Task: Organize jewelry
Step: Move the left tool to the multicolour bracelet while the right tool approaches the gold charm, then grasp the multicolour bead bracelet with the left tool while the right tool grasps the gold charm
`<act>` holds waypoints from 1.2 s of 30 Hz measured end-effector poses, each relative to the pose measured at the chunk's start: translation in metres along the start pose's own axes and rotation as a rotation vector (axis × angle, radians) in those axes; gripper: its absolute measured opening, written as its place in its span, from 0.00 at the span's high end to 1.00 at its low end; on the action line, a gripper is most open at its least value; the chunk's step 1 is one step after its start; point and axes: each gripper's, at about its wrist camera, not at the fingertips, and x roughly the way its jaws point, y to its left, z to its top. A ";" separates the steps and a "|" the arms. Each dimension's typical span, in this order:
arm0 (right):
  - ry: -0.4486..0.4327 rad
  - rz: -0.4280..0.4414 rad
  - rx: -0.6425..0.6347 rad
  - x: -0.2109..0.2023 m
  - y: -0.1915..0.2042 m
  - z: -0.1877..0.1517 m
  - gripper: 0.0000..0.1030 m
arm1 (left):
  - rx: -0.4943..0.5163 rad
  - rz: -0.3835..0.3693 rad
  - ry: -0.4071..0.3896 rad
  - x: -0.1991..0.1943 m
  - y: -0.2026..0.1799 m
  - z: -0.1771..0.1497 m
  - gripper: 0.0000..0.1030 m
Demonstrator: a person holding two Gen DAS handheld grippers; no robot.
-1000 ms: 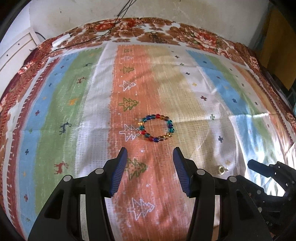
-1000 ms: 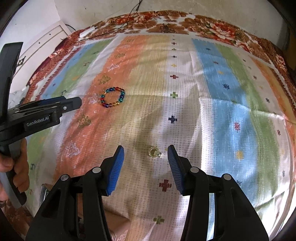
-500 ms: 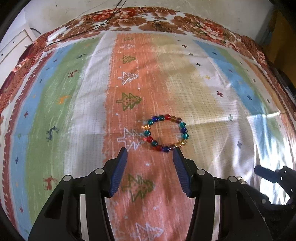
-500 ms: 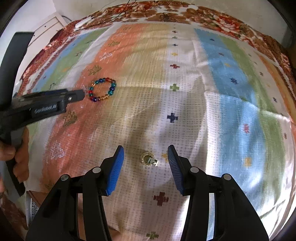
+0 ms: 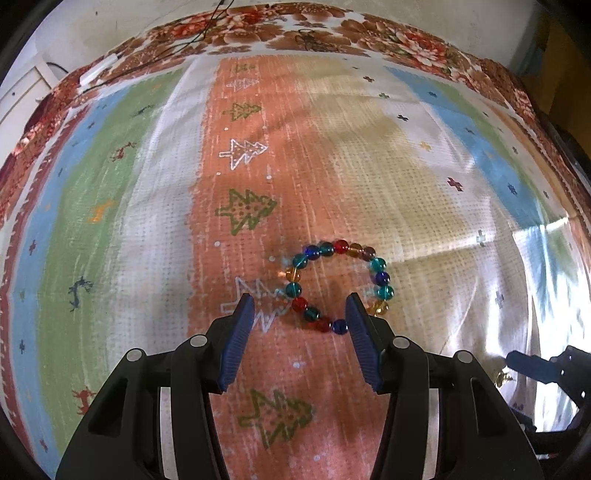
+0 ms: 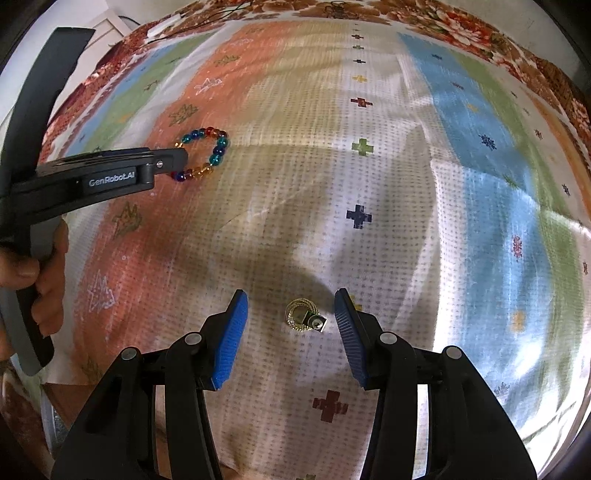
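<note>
Steeply downward, close views over the striped cloth (image 5: 155,229) are given from each gripper's wrist, and the bead bracelet (image 5: 338,284) and gold ring (image 6: 304,315) are shared by both.

— What covers the bed (image 5: 369,33)?
— A striped cloth (image 5: 147,221) with little trees and crosses.
— What lies on it?
— A bead bracelet (image 5: 338,284) at lower centre; in the right view, a gold ring (image 6: 304,315) at lower centre.

Multicoloured bracelet (image 5: 338,286), striped cloth (image 5: 147,240)
</note>
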 end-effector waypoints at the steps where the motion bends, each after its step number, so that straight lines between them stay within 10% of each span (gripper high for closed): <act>1: 0.000 0.000 0.002 0.000 0.000 0.000 0.53 | -0.004 -0.001 0.006 0.003 0.001 0.001 0.50; 14: 0.008 0.005 -0.003 0.003 -0.001 0.002 0.53 | 0.025 0.033 0.008 0.013 -0.002 0.000 0.56; 25: 0.033 0.024 -0.012 0.002 0.000 0.001 0.83 | 0.028 0.052 0.008 0.013 0.004 0.000 0.71; 36: 0.034 0.025 -0.010 -0.002 0.000 0.003 0.89 | 0.025 0.065 0.011 0.012 0.006 -0.001 0.89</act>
